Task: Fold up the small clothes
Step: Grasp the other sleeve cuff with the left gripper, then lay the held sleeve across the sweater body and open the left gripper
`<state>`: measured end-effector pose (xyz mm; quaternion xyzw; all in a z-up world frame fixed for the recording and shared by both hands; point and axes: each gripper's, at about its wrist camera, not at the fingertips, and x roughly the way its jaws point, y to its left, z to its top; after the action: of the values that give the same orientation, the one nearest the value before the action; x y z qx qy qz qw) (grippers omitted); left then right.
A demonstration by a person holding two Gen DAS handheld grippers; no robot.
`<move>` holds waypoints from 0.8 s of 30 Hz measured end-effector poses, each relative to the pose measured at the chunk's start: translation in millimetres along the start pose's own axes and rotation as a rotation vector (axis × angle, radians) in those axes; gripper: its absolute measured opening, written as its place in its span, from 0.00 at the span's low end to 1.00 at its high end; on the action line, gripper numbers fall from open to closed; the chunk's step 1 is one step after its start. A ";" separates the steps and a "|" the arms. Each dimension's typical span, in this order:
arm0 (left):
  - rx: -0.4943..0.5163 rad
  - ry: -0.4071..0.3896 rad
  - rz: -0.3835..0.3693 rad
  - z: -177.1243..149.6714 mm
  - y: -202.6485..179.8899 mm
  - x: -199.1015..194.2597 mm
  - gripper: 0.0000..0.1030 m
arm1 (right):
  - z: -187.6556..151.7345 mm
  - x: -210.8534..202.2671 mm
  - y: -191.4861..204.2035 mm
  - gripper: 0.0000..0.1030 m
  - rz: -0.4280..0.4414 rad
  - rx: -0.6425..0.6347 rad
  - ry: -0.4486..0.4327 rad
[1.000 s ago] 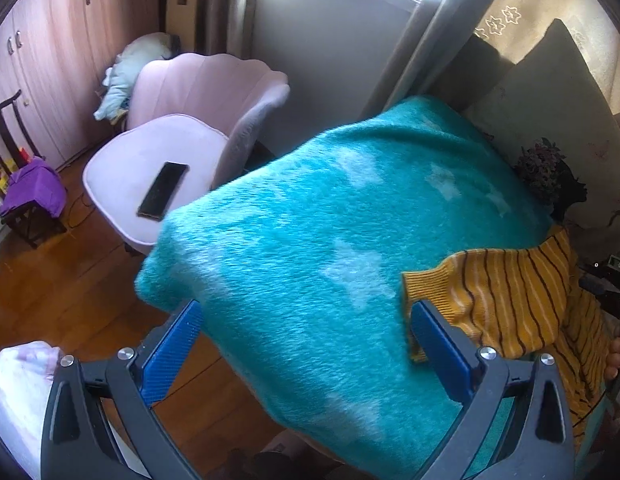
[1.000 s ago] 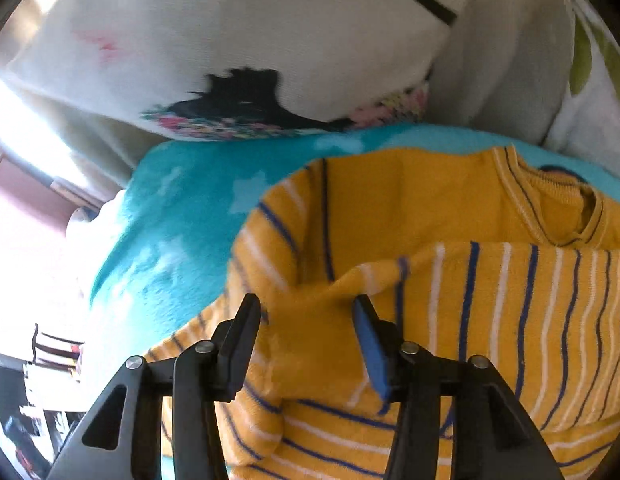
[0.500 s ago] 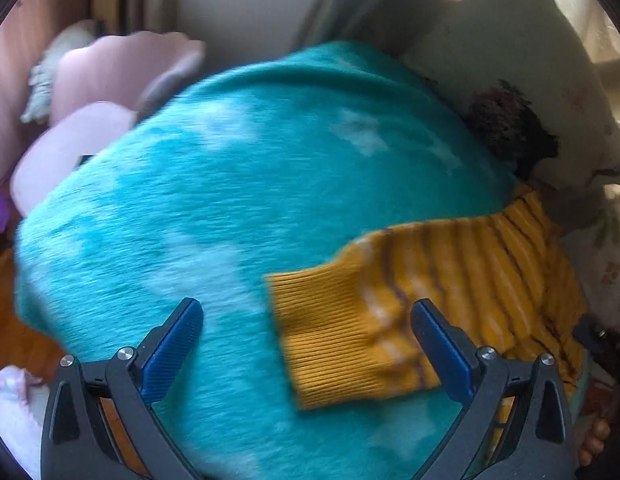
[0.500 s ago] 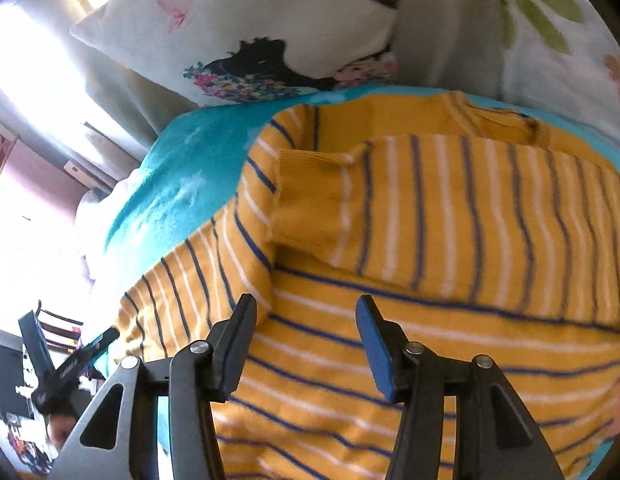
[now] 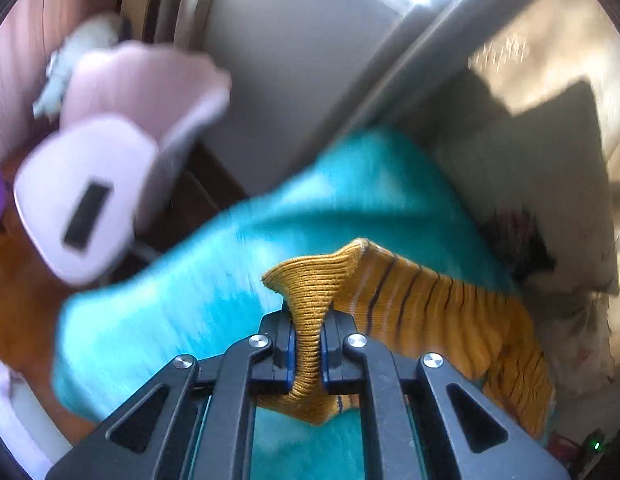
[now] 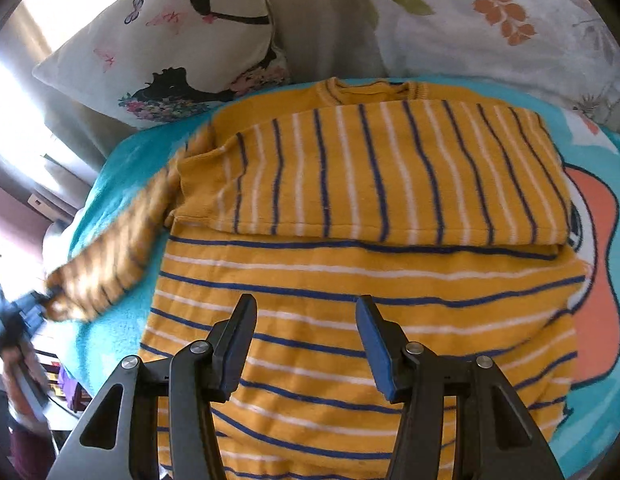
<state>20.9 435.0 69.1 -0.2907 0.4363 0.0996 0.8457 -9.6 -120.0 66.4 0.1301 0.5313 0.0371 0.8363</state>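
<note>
A small yellow sweater (image 6: 350, 280) with blue and white stripes lies on a teal blanket (image 6: 121, 320). One sleeve is folded across its chest. The other sleeve (image 6: 109, 256) stretches out to the left, and its ribbed cuff (image 5: 310, 300) is lifted off the blanket. My left gripper (image 5: 307, 344) is shut on that cuff, and it shows blurred at the far left of the right wrist view as the left gripper (image 6: 33, 304). My right gripper (image 6: 305, 336) hovers open over the sweater's lower body with nothing between its fingers.
Printed pillows (image 6: 169, 48) lean along the far side of the blanket. To the left of the bed stands a pink chair (image 5: 101, 184) with a dark phone (image 5: 85, 216) on its seat, over a wooden floor (image 5: 17, 300). A grey curtain (image 5: 390, 72) hangs behind.
My left gripper moved onto the outstretched sleeve's cuff, shut on it and lifted it. My right gripper drew back from the folded sleeve toward the sweater's lower body, staying open.
</note>
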 end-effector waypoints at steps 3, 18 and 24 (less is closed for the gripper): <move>0.057 -0.048 -0.027 16.9 -20.0 -17.5 0.08 | -7.6 1.7 -3.8 0.54 0.006 0.015 0.011; 0.475 0.107 -0.387 -98.4 -279.2 -28.4 0.08 | -39.9 -34.7 -44.0 0.54 0.060 0.087 -0.083; 0.623 0.218 -0.480 -174.6 -403.0 1.1 0.08 | -59.5 -58.0 -108.0 0.54 0.057 0.190 -0.130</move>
<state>72.9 7.0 152.7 -0.1230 0.4525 -0.2688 0.8413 -96.4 -225.0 65.8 0.2259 0.4731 0.0019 0.8515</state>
